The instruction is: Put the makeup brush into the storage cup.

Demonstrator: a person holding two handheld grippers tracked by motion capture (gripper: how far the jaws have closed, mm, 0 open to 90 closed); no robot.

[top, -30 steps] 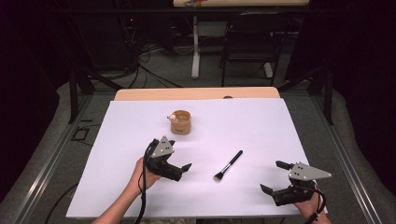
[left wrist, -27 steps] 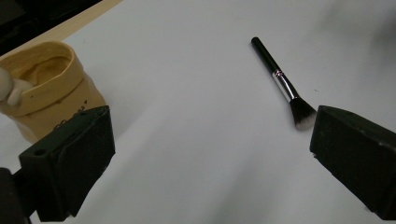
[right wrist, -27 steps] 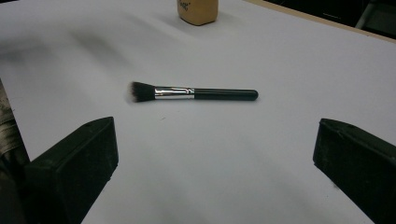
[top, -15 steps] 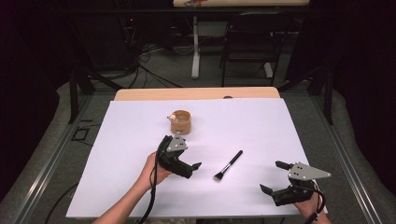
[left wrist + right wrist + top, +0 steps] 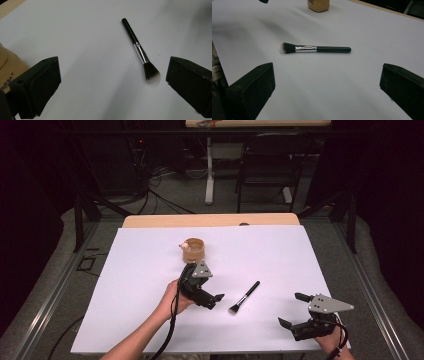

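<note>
Lying flat, the makeup brush (image 5: pixel 244 297) points its bristles toward the near-left.

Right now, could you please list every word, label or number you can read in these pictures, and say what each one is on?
No text can be read in full.
Small tan cup: dark print, cut off at the frame's top, too blurred to read.
The same cup beside the left tool: a few dark letters, cropped, unreadable.
Black-handled makeup brush: no marking visible.
</note>
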